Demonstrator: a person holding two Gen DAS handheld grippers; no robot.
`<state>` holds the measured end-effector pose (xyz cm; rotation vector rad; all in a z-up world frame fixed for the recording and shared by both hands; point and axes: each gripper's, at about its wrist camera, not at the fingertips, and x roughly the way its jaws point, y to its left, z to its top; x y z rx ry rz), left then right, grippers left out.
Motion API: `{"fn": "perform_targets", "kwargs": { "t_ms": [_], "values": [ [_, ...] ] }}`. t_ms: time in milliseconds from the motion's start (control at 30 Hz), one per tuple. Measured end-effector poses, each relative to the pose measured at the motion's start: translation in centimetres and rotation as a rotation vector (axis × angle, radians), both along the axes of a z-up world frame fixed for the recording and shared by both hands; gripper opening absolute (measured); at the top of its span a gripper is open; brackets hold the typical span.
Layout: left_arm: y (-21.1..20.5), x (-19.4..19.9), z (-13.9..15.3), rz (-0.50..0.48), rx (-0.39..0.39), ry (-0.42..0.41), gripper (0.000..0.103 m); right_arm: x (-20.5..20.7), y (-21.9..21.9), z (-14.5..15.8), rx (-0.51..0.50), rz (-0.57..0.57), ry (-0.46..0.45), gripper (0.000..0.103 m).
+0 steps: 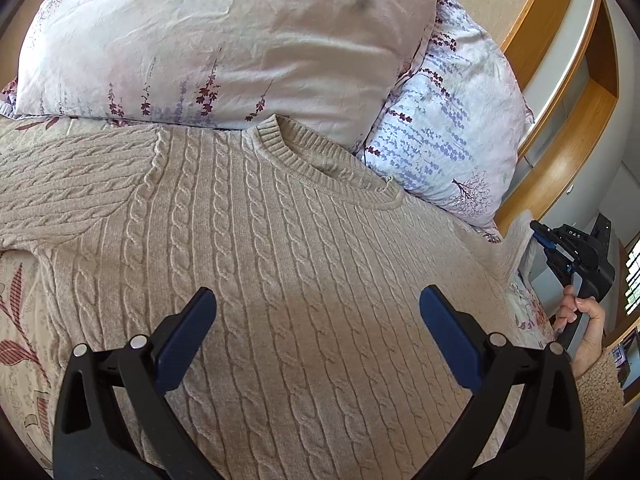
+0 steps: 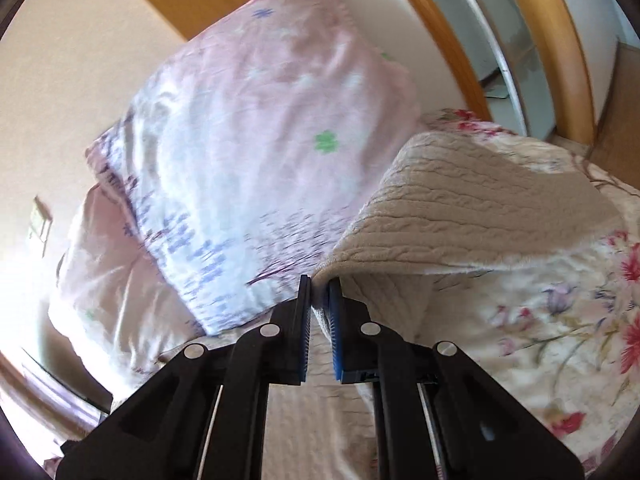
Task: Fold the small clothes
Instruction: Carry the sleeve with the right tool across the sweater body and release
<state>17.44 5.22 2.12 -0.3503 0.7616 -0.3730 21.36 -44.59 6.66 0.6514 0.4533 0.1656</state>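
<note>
1. Left wrist view: my left gripper [image 1: 316, 304] hangs wide open over the chest of the beige cable-knit sweater [image 1: 256, 248], holding nothing. The sweater lies front-up on the bed, its neckline [image 1: 320, 160] pointing at 2 floral pillows [image 1: 224, 40]. At the far right edge I see my right hand [image 1: 580, 320] on the other gripper, with a lifted sweater edge at its tip.

2. Right wrist view: my right gripper [image 2: 320, 284] is pinched nearly closed on an edge of the sweater [image 2: 460, 216], probably a sleeve, raised off the floral bedspread [image 2: 560, 320]. I judge this is the first fold: that side coming in over the body. Next I should carry it across and lay it flat, with the left gripper pressing the body so it does not drag.

3. The room: a wooden headboard [image 2: 560, 40] curves behind the pillows, against a plain cream wall [image 2: 60, 100].
</note>
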Motion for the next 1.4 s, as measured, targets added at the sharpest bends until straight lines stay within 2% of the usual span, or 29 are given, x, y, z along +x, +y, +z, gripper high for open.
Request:
{"fn": "perform_targets", "kwargs": {
  "t_ms": [133,167,200,233,300,400,433,467,500,533,567,600,633,667,700,733,767,800,867,967,1067,1100,1133,1200,1267,1333,1367,1400],
  "values": [
    [0.2,0.4,-0.4,0.006,-0.020,0.027,0.101,1.1,6.8,0.2,-0.049,0.221,0.022,0.009],
    [0.4,0.5,-0.5,0.008,-0.028,0.035,0.101,1.3,8.4,-0.2,-0.063,0.273,0.045,0.009],
    [0.5,0.6,-0.6,0.011,-0.036,0.041,0.101,2.2,11.6,-2.0,-0.102,0.353,0.114,0.009],
    [0.6,0.6,-0.8,0.013,-0.044,0.048,0.101,2.2,11.6,-2.0,-0.102,0.353,0.114,0.009],
    [0.7,0.7,-0.9,0.014,-0.055,0.058,0.101,2.6,14.4,-4.4,-0.142,0.401,0.200,0.009],
    [0.8,0.7,-1.0,0.009,-0.061,0.062,0.101,2.6,14.4,-5.1,-0.115,0.407,0.237,0.011],
    [0.8,0.7,-1.0,0.006,-0.062,0.064,0.101,2.7,14.0,-5.4,-0.076,0.409,0.255,0.018],
    [0.8,0.8,-1.1,0.004,-0.064,0.066,0.101,2.9,12.5,-5.6,0.025,0.400,0.279,0.025],
    [0.7,0.8,-1.1,0.003,-0.065,0.069,0.101,2.8,11.5,-5.7,0.073,0.375,0.282,0.045],
    [0.7,0.8,-1.1,0.003,-0.067,0.069,0.101,2.8,11.5,-5.7,0.073,0.375,0.282,0.056],
    [0.8,0.8,-1.1,0.002,-0.070,0.068,0.101,2.5,10.2,-5.6,0.127,0.345,0.278,0.056],
    [0.8,0.8,-1.1,0.003,-0.073,0.067,0.101,1.9,7.7,-5.7,0.213,0.269,0.282,0.056],
    [0.8,0.8,-1.2,0.002,-0.076,0.067,0.101,1.2,6.2,-5.7,0.245,0.216,0.272,0.056],
    [0.9,0.8,-1.2,0.001,-0.078,0.067,0.101,0.4,4.7,-5.7,0.269,0.154,0.261,0.056],
    [0.9,0.8,-1.2,0.001,-0.080,0.067,0.101,0.4,4.7,-5.7,0.269,0.154,0.261,0.056],
    [0.9,0.8,-1.2,0.000,-0.081,0.068,0.101,-0.2,3.3,-5.7,0.284,0.088,0.255,0.056],
    [0.9,0.8,-1.2,-0.001,-0.082,0.068,0.101,-0.6,0.4,-6.3,0.298,-0.048,0.286,0.056],
    [0.9,0.8,-1.2,-0.004,-0.084,0.067,0.101,-0.6,0.4,-6.3,0.298,-0.048,0.286,0.056],
    [1.0,0.7,-1.2,-0.006,-0.090,0.067,0.101,0.0,-2.4,-7.8,0.359,-0.147,0.345,0.056],
    [1.1,0.7,-1.1,-0.005,-0.100,0.066,0.101,1.1,-3.5,-8.6,0.392,-0.185,0.343,0.055],
    [1.3,0.7,-1.1,-0.004,-0.109,0.066,0.101,2.0,-3.3,-8.5,0.360,-0.216,0.331,0.052],
    [1.4,0.7,-1.1,-0.005,-0.111,0.065,0.101,2.7,-3.5,-8.5,0.321,-0.246,0.331,0.044],
    [1.4,0.7,-1.1,-0.006,-0.113,0.065,0.101,3.0,-3.7,-8.6,0.295,-0.253,0.341,0.029],
    [1.5,0.7,-1.1,-0.006,-0.119,0.064,0.101,3.7,-3.4,-8.4,0.251,-0.251,0.347,0.012],
    [1.7,0.7,-1.1,-0.005,-0.128,0.061,0.101,3.8,-2.1,-6.8,0.205,-0.231,0.284,0.011],
    [1.9,0.7,-1.0,0.001,-0.134,0.059,0.101,3.6,-0.2,-4.1,0.145,-0.173,0.183,0.011],
    [2.0,0.7,-1.0,0.004,-0.136,0.058,0.101,3.6,-0.2,-4.1,0.145,-0.173,0.183,0.011],
    [2.1,0.7,-0.9,0.008,-0.140,0.054,0.101,3.4,1.0,-2.7,0.117,-0.135,0.132,0.011]
  ]
}}
